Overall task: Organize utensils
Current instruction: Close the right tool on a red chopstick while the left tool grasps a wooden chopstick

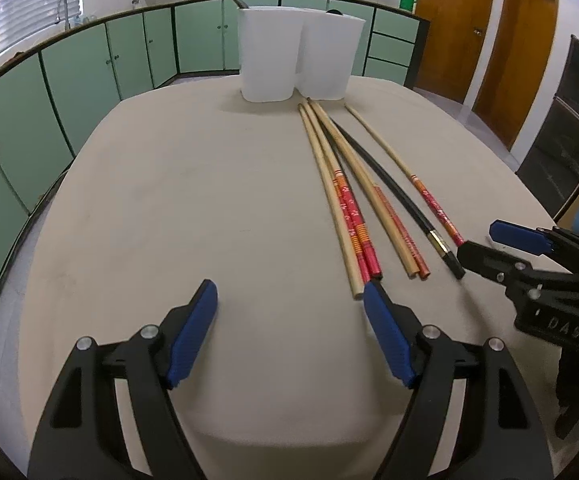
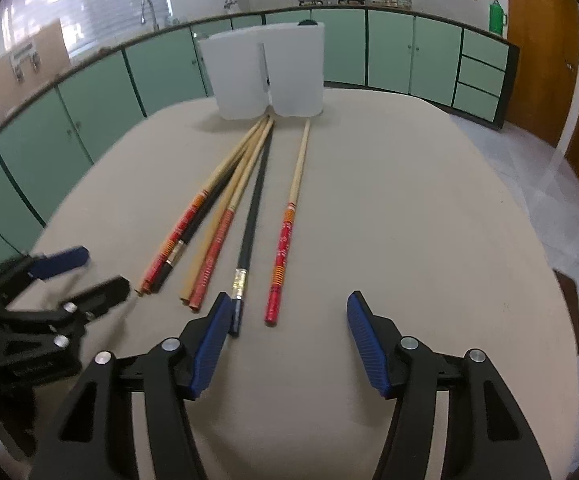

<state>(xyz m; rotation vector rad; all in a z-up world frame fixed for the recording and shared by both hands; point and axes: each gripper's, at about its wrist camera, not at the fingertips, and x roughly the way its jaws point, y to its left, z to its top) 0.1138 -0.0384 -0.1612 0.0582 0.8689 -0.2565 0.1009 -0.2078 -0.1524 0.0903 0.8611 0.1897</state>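
Here: left gripper [image 1: 289,336] and right gripper [image 2: 289,344] both spread, empty. Long wooden and black chopsticks [image 2: 245,216] fanned on beige table [image 1: 169,200], overlapping, near white plastic holder [image 2: 265,76]. Risk: grabbing two, or rolling neighbours.

So there's a bunch of chopsticks [image 2: 225,216] lying flat on the tan table [image 2: 409,200], fanned out with the thin tips pointing at 2 white containers [image 2: 267,76] standing side by side, touching, at the far end. Most are pale wood with red and orange patterned handles, plus black ones with a gold band near the thick end. 1 wooden chopstick [image 2: 289,220] lies a bit apart on the right, the rest overlap in a loose pile. Something dark pokes out of the right container
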